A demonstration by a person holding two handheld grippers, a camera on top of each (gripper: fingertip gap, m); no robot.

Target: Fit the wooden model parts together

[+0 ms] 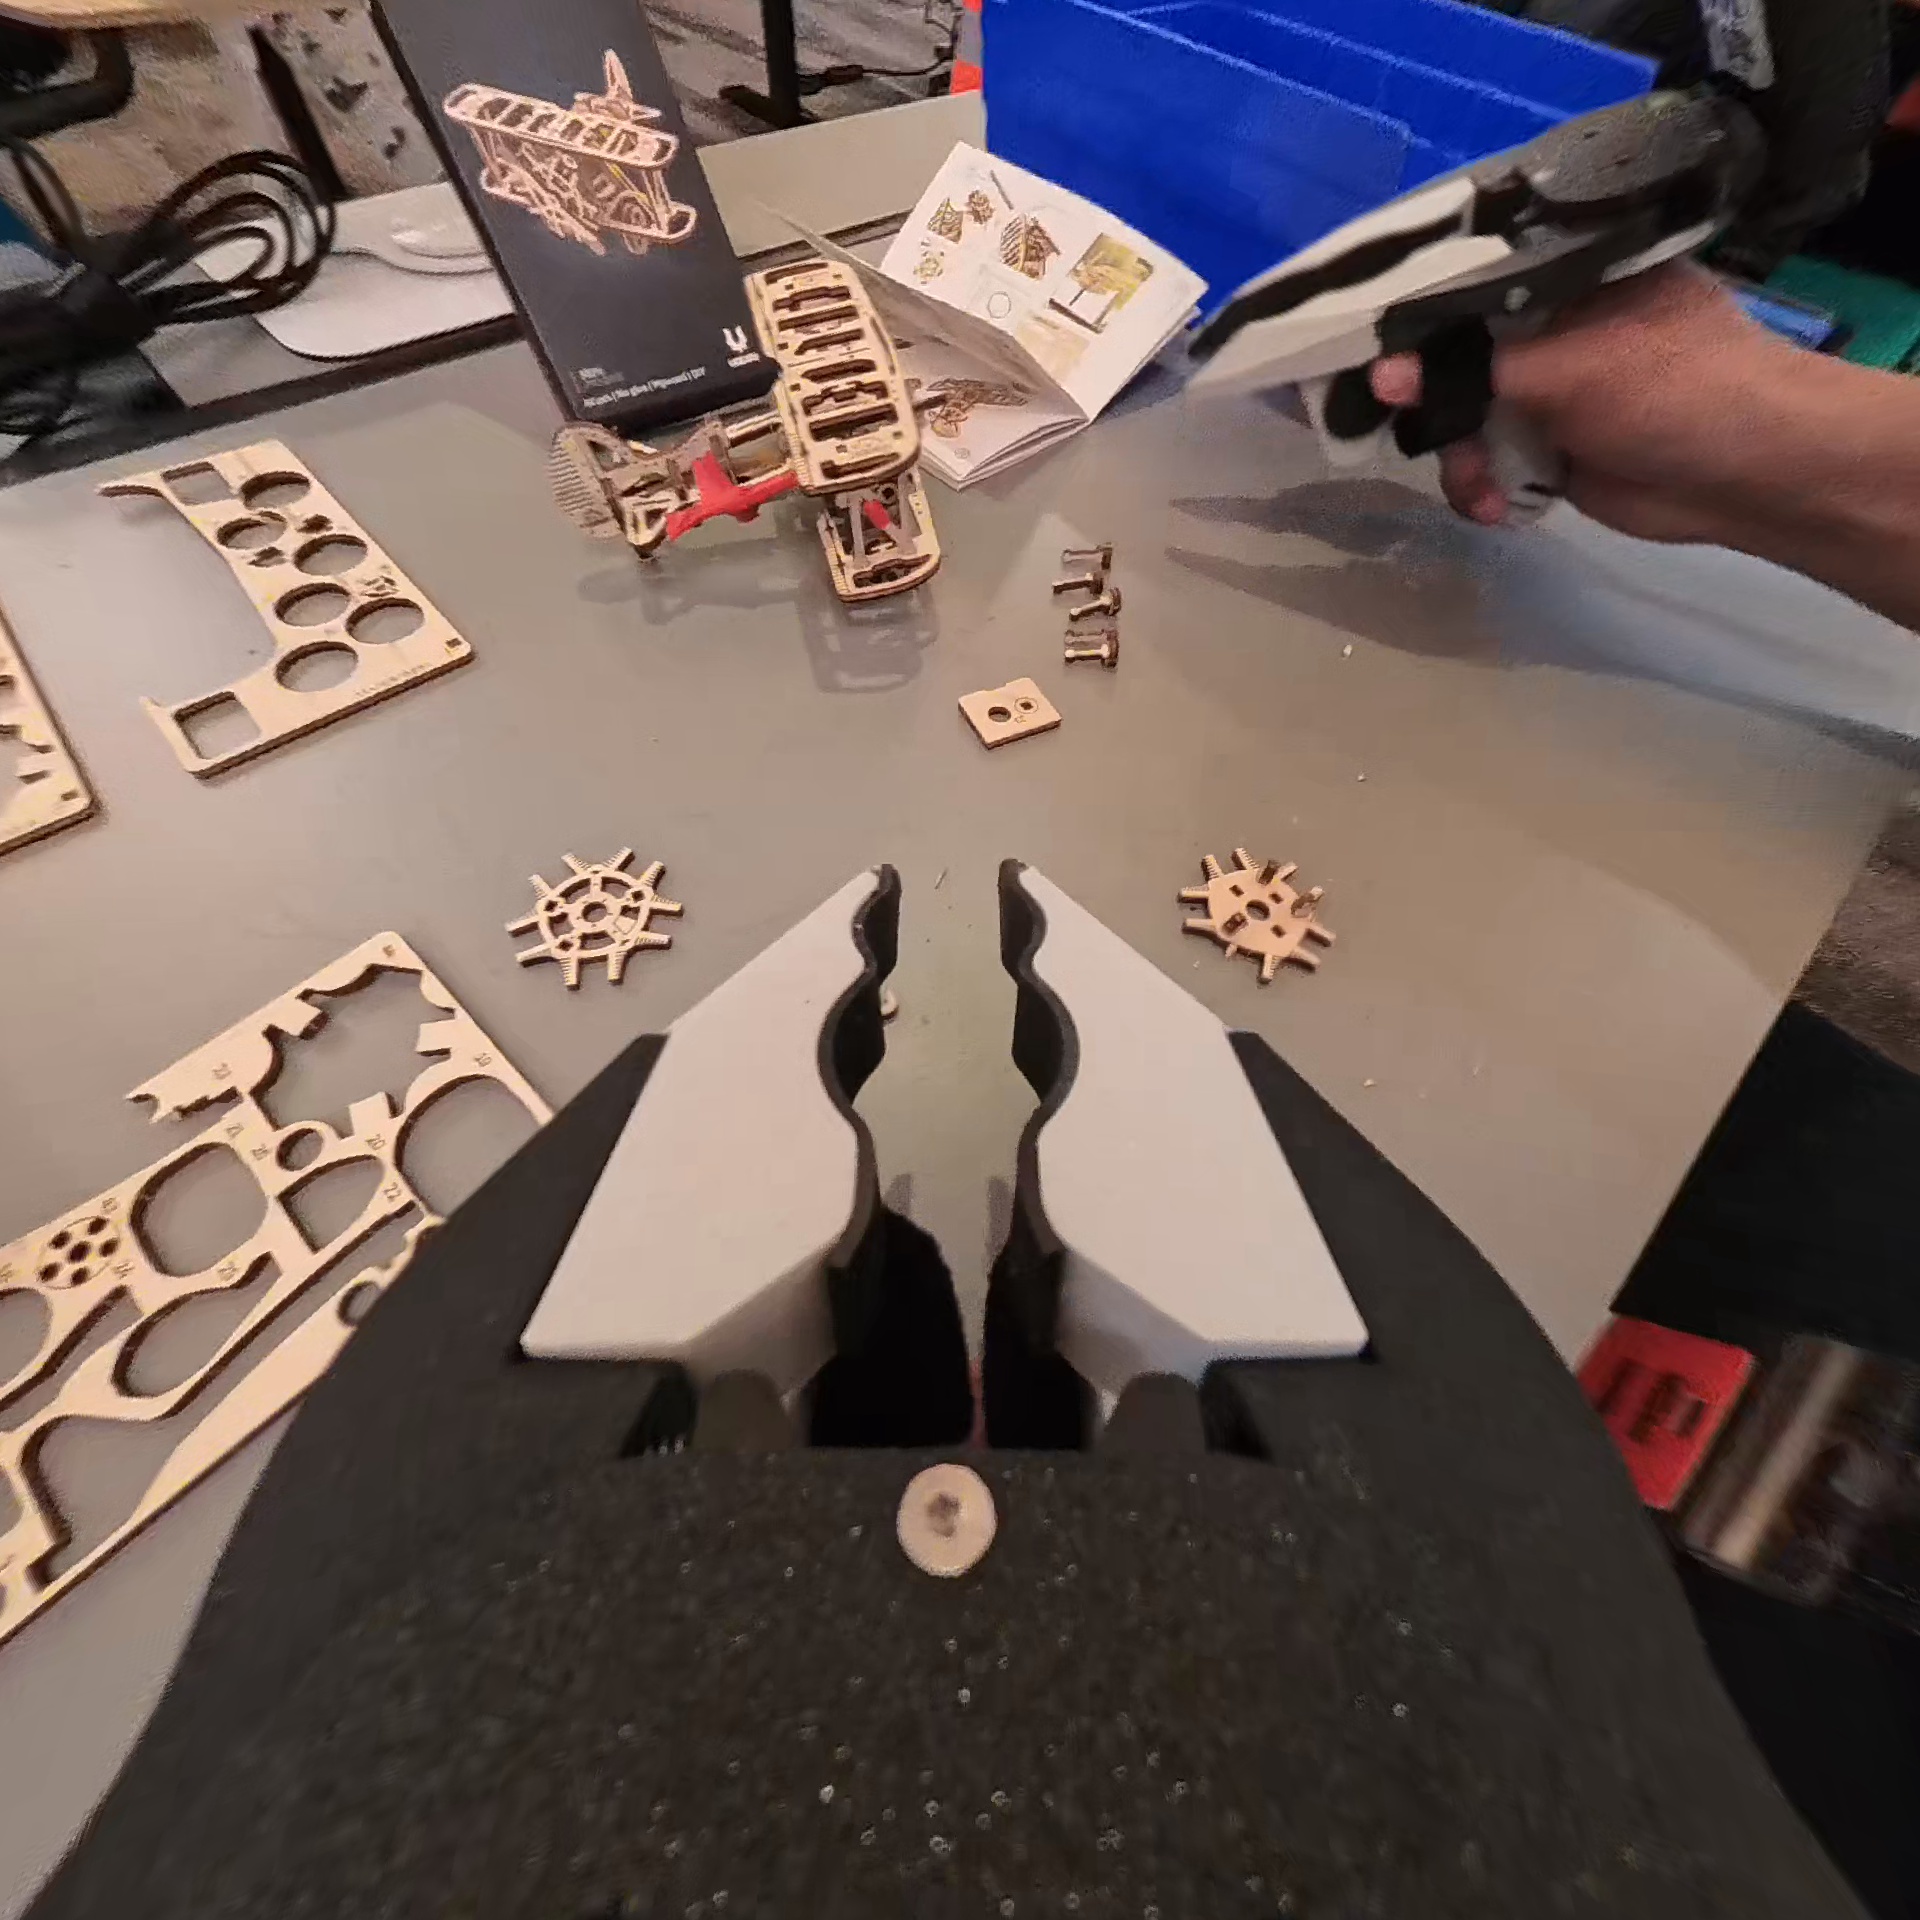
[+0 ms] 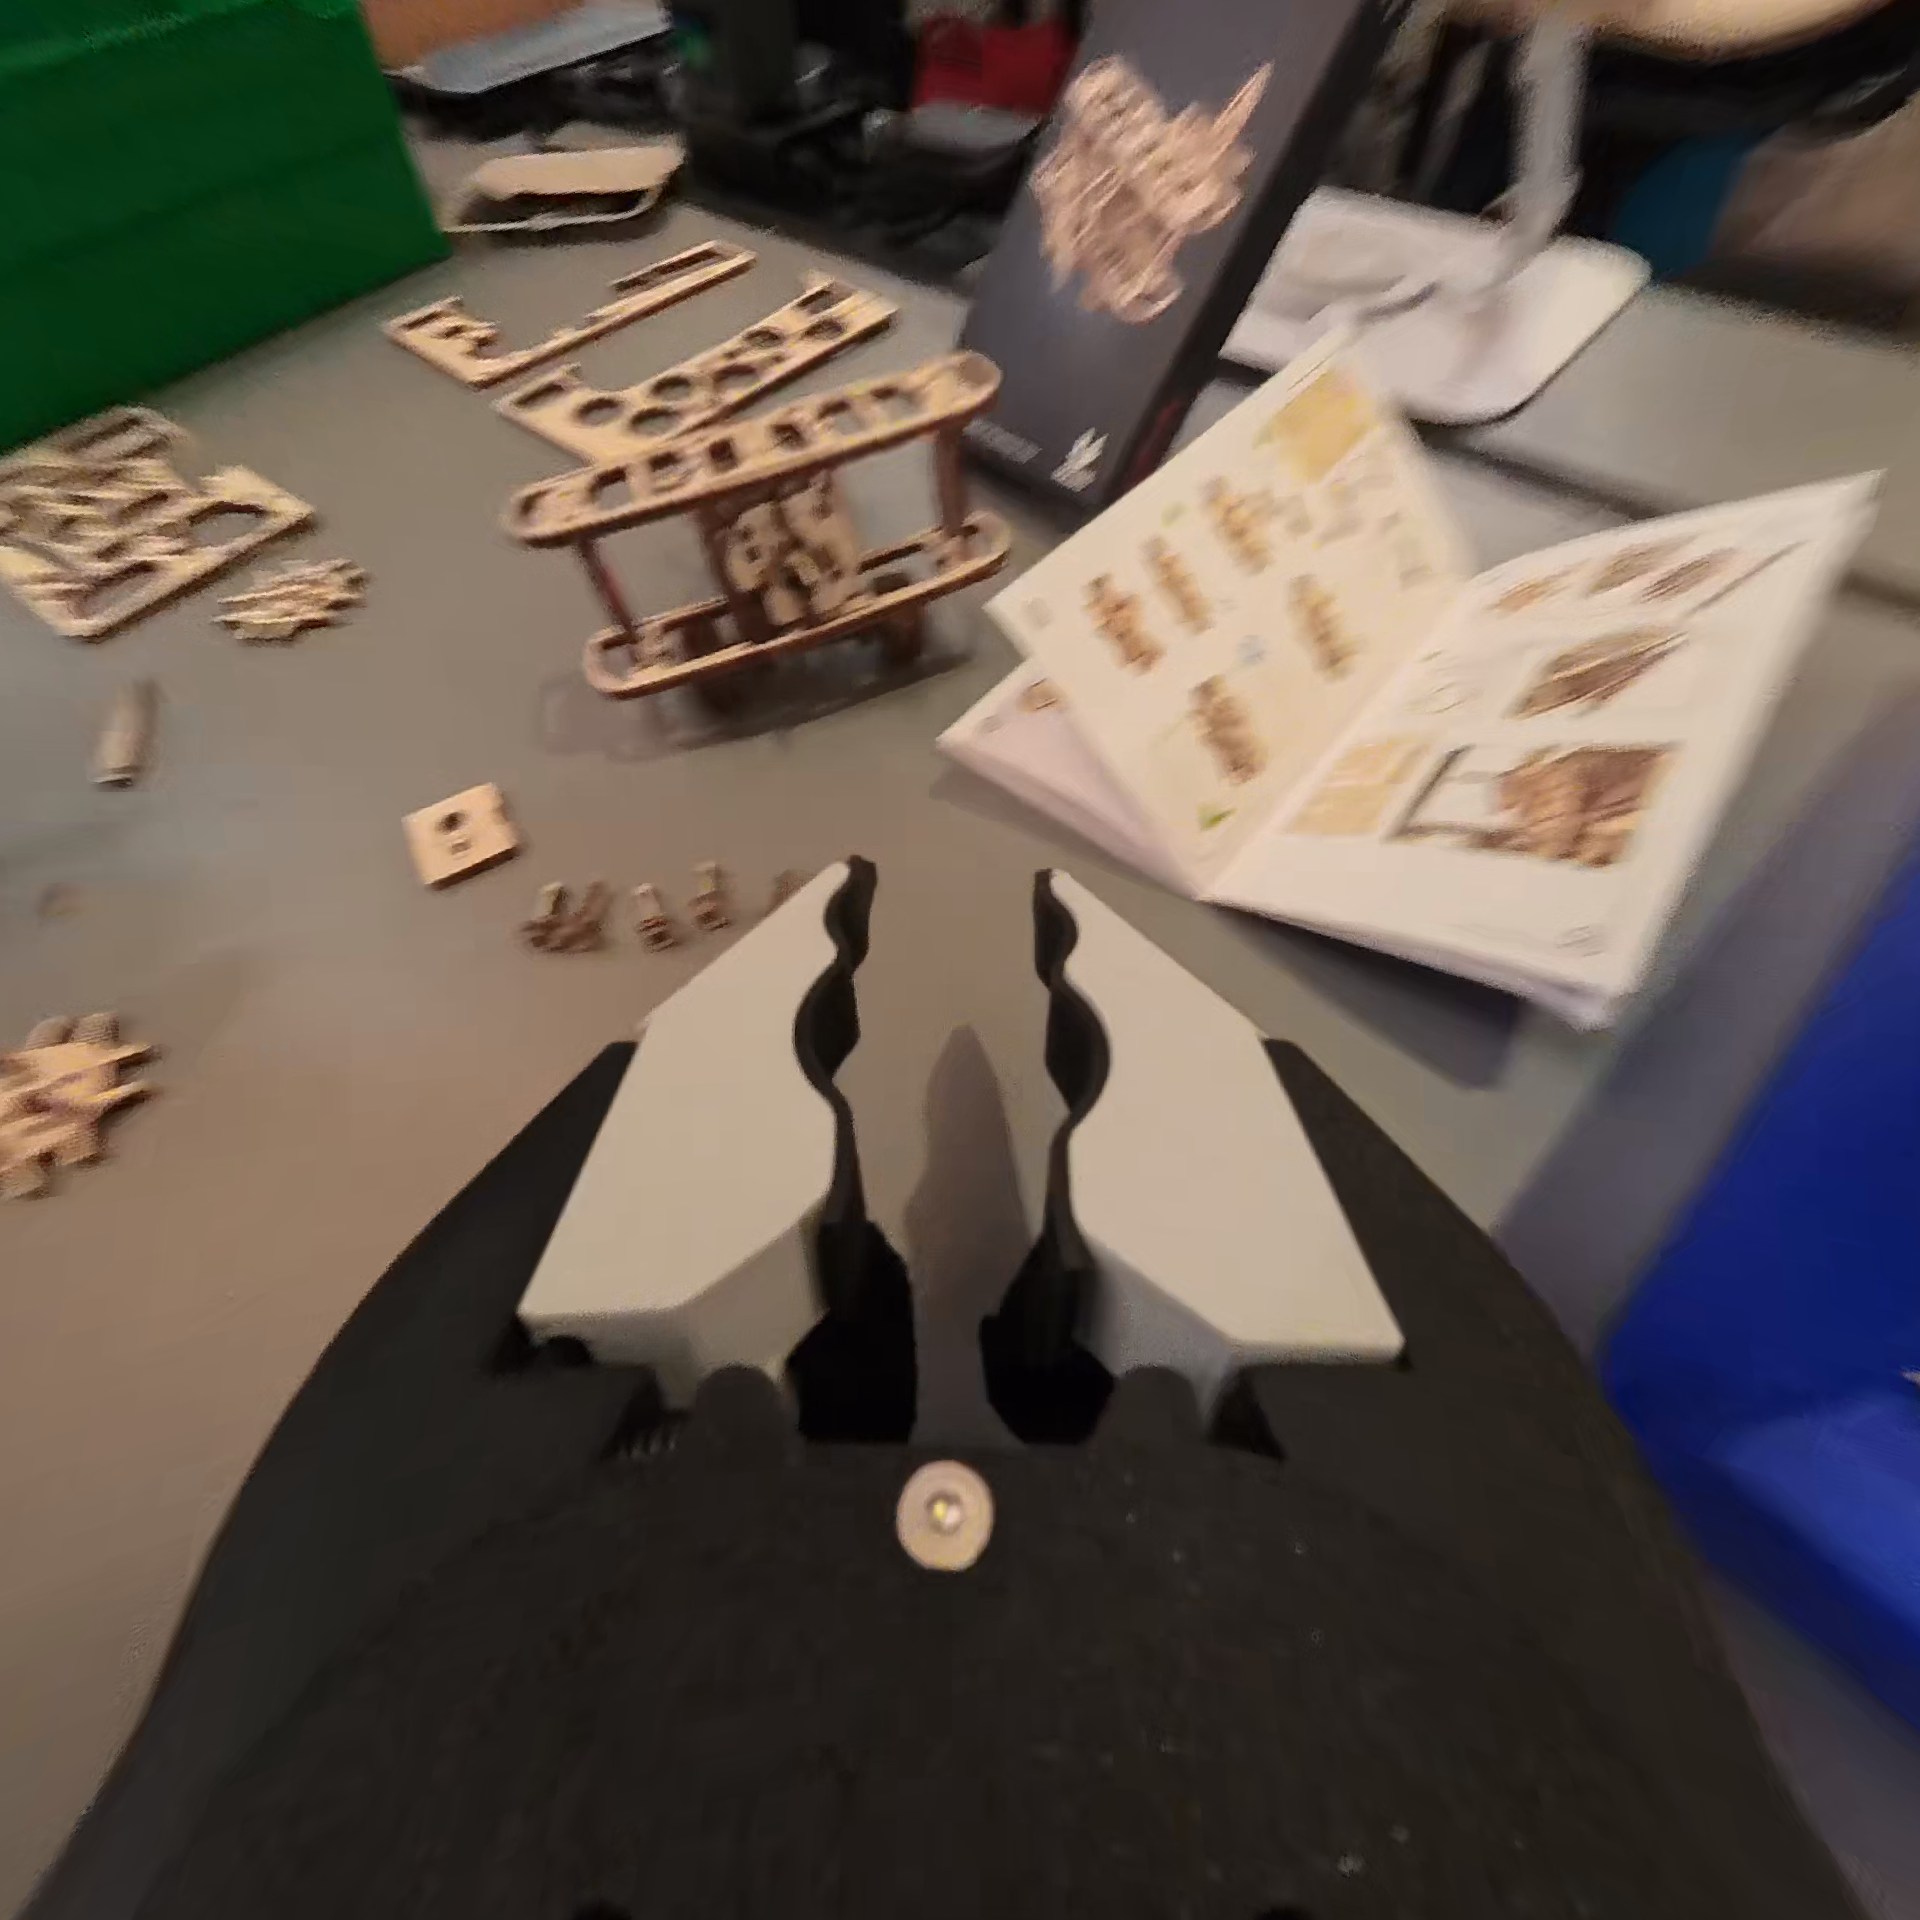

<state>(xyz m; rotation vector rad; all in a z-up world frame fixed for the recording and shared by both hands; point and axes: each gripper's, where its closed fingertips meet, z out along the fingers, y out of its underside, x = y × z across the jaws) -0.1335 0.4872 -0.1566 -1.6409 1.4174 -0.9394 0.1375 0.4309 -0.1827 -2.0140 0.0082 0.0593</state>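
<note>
The wooden biplane model (image 1: 769,436) stands partly built at the middle of the grey counter (image 1: 727,748), and the loose pieces wait in front of it: a small square plate (image 1: 1008,713), a cluster of short pegs (image 1: 1091,603), and two toothed gear discs, one openwork (image 1: 594,918) and one solid with slots (image 1: 1257,914). The left gripper (image 1: 948,883) hovers low between the discs, fingers apart and empty; the right gripper (image 2: 951,883) hangs over the pegs, also parted and holding nothing. My worry is the pegs: they are tiny, lying close together, and a closing gripper could flick them off the counter or pinch two at once. The thin teeth on the discs look easy to snap if squeezed across the rim. The model itself seems light, so a push-fit without bracing may tip it. The black box (image 1: 582,208), the open booklet (image 1: 1039,301) and the punched-out sheets (image 1: 301,603) carry print and small numbers, which I leave unread.
</note>
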